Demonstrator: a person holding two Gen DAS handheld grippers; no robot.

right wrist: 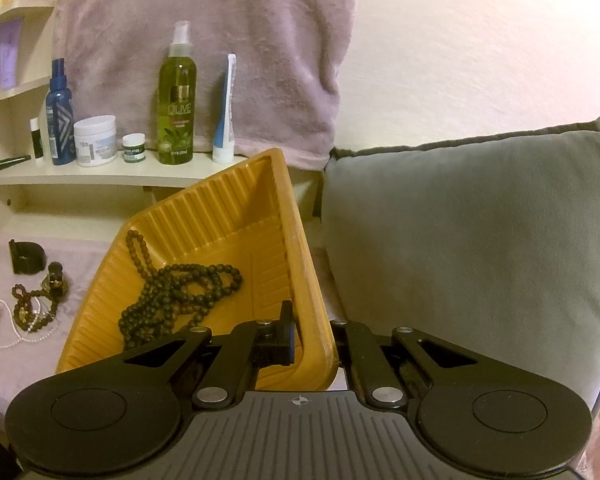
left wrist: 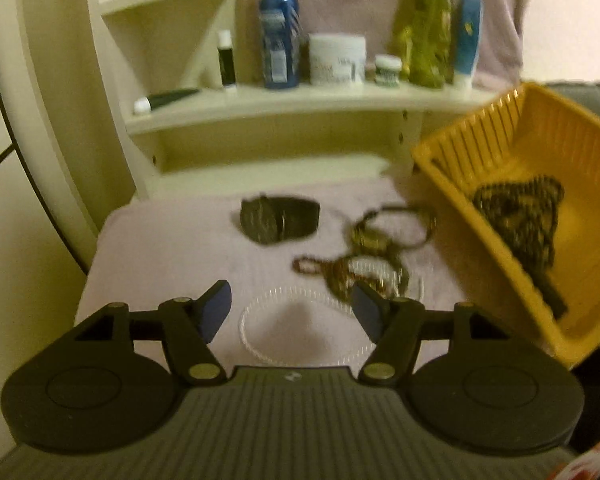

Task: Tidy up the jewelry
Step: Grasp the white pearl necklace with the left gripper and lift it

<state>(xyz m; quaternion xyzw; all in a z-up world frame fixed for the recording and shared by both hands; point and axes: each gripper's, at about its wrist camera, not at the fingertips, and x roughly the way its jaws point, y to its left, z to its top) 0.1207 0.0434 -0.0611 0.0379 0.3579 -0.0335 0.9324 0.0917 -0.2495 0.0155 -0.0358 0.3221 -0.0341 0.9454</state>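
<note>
My right gripper (right wrist: 306,338) is shut on the near wall of a yellow plastic tray (right wrist: 204,216), holding it tilted above the pink towel. A dark bead necklace (right wrist: 172,292) lies inside the tray, which also shows in the left wrist view (left wrist: 460,132) at the right. My left gripper (left wrist: 292,304) is open and empty, low over a clear beaded bracelet (left wrist: 260,300) on the towel (left wrist: 160,248). Beyond it lie a tangle of brown and gold bead pieces (left wrist: 352,268), a gold-toned watch (left wrist: 384,232) and a black band (left wrist: 280,218).
A cream shelf (left wrist: 300,100) behind the towel carries a blue bottle (left wrist: 280,36), a white jar (left wrist: 337,58), a green olive bottle (right wrist: 178,96) and tubes. A grey cushion (right wrist: 480,232) stands at the right. A pink towel (right wrist: 204,40) hangs on the wall.
</note>
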